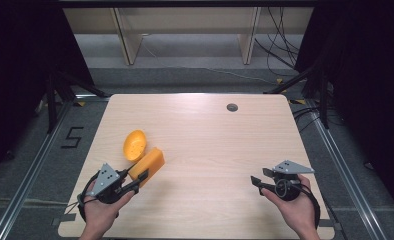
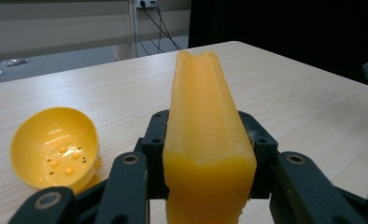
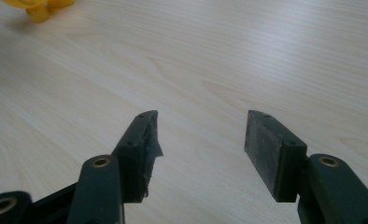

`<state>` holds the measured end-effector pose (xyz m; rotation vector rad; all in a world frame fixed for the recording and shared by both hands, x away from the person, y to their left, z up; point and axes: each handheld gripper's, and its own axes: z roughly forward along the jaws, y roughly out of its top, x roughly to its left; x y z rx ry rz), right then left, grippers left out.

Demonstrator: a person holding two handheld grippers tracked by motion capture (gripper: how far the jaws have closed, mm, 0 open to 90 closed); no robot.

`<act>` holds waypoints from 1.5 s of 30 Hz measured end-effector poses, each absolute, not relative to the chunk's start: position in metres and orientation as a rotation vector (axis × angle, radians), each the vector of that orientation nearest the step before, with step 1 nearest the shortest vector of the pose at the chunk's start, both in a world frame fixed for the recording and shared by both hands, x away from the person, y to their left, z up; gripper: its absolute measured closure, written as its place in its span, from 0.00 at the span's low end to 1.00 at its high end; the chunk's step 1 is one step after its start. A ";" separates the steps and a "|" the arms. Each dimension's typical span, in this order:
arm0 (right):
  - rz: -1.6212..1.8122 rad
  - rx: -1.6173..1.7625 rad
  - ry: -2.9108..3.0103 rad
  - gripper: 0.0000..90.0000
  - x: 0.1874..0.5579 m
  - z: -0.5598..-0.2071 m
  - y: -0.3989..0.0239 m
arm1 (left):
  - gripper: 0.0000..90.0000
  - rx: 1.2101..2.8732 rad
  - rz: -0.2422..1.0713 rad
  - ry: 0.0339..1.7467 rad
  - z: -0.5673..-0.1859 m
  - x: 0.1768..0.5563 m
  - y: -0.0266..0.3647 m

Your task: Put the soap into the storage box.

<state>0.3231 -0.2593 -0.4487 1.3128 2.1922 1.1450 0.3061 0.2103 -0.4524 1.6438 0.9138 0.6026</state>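
Note:
An orange-yellow block (image 1: pixel 150 165) like a wedge of cheese is clamped between the jaws of my left gripper (image 1: pixel 135 181) near the table's front left; in the left gripper view the block (image 2: pixel 205 135) rises between the two black jaws, which press on its sides. A yellow bowl (image 1: pixel 134 144) lies tipped on its side just beyond the block, its inside with small holes facing the left gripper view (image 2: pixel 56 149). My right gripper (image 1: pixel 257 183) rests low at the front right, jaws apart over bare wood (image 3: pixel 201 135), with nothing between them.
The light wooden table (image 1: pixel 210 135) has a round grey cable port (image 1: pixel 232 107) near its far edge. Black frame legs and cables stand on the floor beyond. A yellow bit (image 3: pixel 37 9) shows at the top left of the right gripper view.

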 end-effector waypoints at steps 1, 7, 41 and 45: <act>1.145 1.313 2.192 0.50 0.323 -0.449 -0.259 | 0.67 1.642 0.606 0.918 -0.452 0.307 0.211; 1.137 1.279 2.189 0.50 0.326 -0.452 -0.261 | 0.67 1.616 0.636 0.956 -0.451 0.310 0.215; 1.107 1.258 2.236 0.49 0.327 -0.453 -0.261 | 0.67 1.420 0.822 1.203 -0.451 0.336 0.222; 1.105 1.254 2.234 0.49 0.327 -0.453 -0.261 | 0.67 1.392 0.855 1.222 -0.452 0.337 0.224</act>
